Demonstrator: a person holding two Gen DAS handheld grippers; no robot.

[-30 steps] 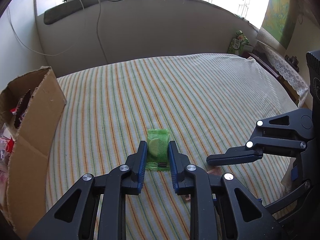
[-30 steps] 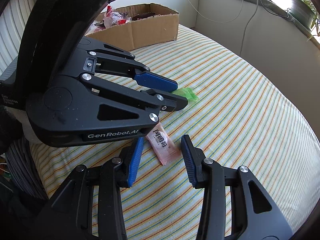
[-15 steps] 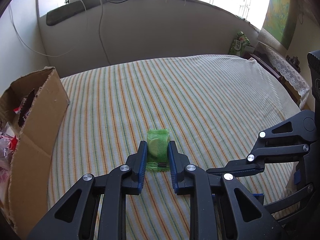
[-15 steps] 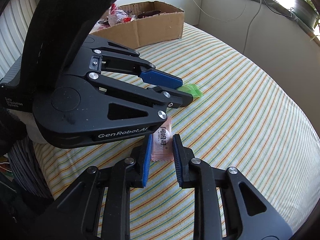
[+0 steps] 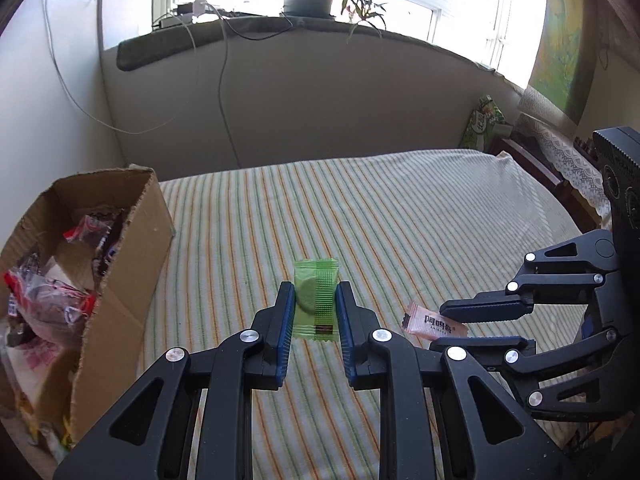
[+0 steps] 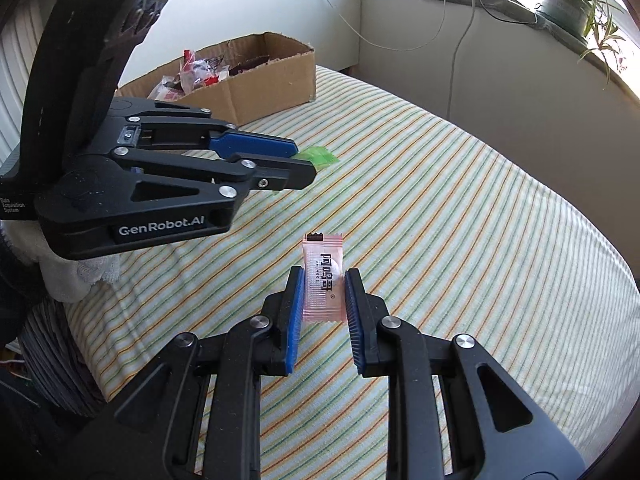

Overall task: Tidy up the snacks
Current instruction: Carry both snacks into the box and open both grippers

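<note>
Left tongs [image 5: 314, 312] pinched the green pack [image 5: 315, 300], right tongs [image 6: 323, 300] pinched the pink pack [image 6: 323, 280], both held clear of the cloth [image 5: 400, 220], right of the box [image 5: 120, 264], presumably for dropping in.

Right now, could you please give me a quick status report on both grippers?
Left gripper shut on green snack packet. Right gripper shut on pink snack packet. Cardboard box left, path unobstructed.

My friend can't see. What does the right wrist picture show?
The right hand-held gripper pinches a pink snack packet above a striped cloth. To its left, the left hand-held gripper holds a green snack packet; a cardboard box of snacks sits behind.
</note>
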